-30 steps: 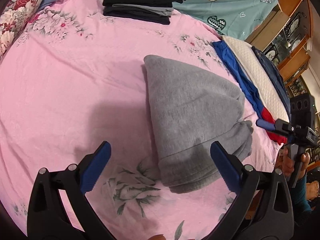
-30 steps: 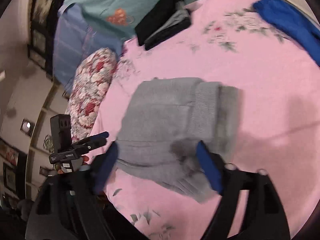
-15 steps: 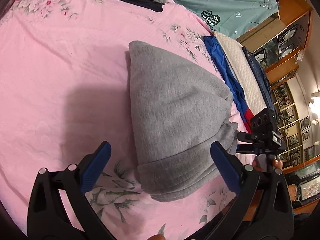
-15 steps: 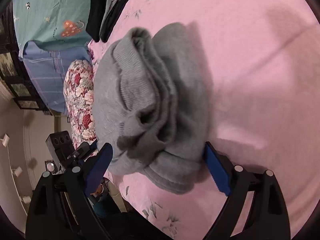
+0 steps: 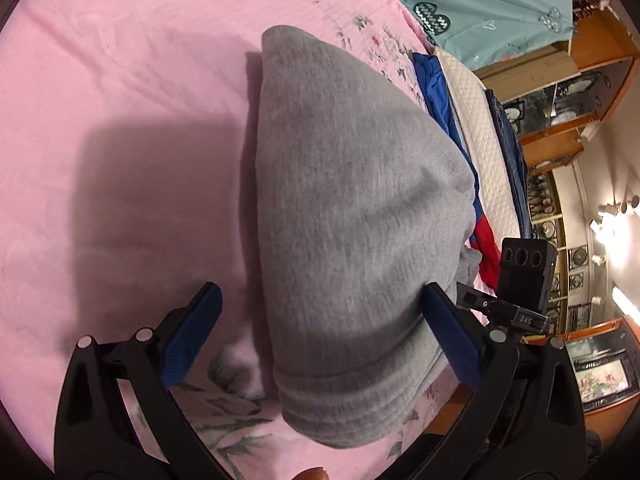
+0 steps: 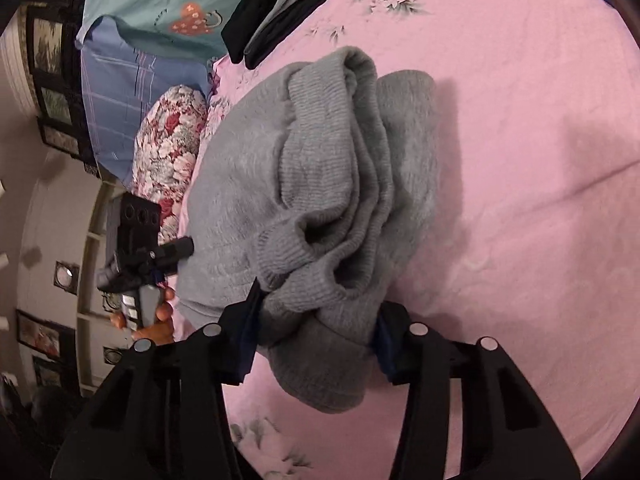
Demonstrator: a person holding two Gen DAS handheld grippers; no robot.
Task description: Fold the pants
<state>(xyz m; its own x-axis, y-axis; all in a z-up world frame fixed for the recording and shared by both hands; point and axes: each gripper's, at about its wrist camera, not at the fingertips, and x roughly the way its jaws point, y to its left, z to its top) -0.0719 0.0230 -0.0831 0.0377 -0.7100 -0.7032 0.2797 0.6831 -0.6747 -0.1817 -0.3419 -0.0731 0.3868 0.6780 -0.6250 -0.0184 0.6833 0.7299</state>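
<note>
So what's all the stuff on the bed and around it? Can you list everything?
Gray pants: one, gray, folded into a bundle in the middle of the bed.
Bedsheet: one, pink with flowers, under everything.
Dark clothes pile: one stack, black and gray, at the far end of the sheet.
Flowery pillow: one, red and white, at the bed's edge.
Teal blanket: one, with hearts, beyond the sheet.
Blue and red garment: one, beside the pants.
White quilted pad: one, next to the blue garment.
Wooden cabinets: brown, past the bed.
Left gripper: black with blue pads, open around the pants' end.
Right gripper: black, shut on the pants' cuffs.
</note>
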